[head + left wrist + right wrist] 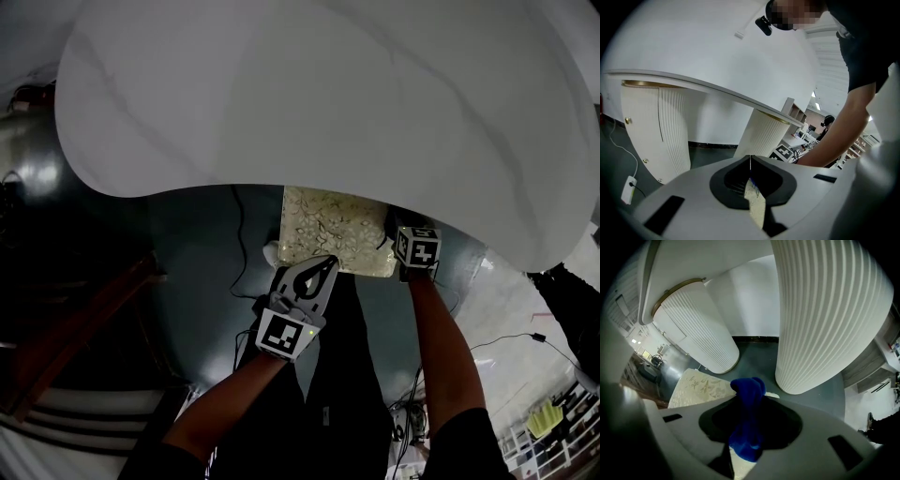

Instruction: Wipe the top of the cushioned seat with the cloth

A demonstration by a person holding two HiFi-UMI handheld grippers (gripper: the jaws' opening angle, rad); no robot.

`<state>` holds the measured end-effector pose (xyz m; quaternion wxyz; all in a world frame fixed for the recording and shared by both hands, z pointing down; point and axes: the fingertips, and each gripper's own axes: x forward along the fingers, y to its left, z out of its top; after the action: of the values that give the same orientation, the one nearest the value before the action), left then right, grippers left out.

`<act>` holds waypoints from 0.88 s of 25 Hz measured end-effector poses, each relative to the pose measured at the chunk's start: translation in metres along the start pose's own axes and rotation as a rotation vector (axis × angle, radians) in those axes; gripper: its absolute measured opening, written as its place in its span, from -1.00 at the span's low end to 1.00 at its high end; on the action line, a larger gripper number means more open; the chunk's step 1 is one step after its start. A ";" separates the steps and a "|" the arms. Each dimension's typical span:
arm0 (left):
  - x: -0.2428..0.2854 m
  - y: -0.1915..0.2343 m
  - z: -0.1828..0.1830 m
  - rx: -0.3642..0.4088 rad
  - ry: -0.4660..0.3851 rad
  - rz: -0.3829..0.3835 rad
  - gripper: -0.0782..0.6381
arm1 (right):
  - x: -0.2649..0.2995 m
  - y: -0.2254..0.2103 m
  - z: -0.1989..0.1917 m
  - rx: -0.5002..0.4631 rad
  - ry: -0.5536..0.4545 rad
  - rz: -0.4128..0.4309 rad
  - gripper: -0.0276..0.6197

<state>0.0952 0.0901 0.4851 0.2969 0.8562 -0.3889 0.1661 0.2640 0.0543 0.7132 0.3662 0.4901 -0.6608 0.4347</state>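
Cloth [747,427] runs lengthwise thru R claw [750,392], tip fwd, by seat [701,387].

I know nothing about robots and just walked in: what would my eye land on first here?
The huge white tabletop fills the upper head view, standing on ribbed white legs. Next comes the bright blue cloth clamped in the right tongs, by the cream patterned seat tucked partly under the table's edge.
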 end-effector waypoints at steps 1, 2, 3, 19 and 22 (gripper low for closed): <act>0.001 0.000 0.000 0.000 0.001 -0.001 -0.73 | 0.001 -0.003 0.000 -0.001 -0.002 -0.003 -0.49; 0.002 0.000 0.000 0.001 0.002 -0.003 -0.73 | 0.002 -0.008 -0.002 0.001 -0.006 -0.006 -0.50; 0.002 -0.001 0.000 0.004 0.003 -0.006 -0.73 | 0.003 -0.012 -0.003 0.005 -0.006 -0.013 -0.50; -0.025 0.022 0.001 0.033 0.003 0.004 -0.73 | -0.043 -0.019 0.004 0.234 -0.058 -0.070 -0.50; -0.038 0.030 0.008 0.063 0.006 0.006 -0.73 | -0.039 0.010 0.004 0.203 -0.075 -0.020 -0.50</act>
<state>0.0482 0.0906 0.4709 0.2705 0.8635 -0.3850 0.1818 0.2641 0.0651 0.6739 0.2939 0.5471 -0.6219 0.4770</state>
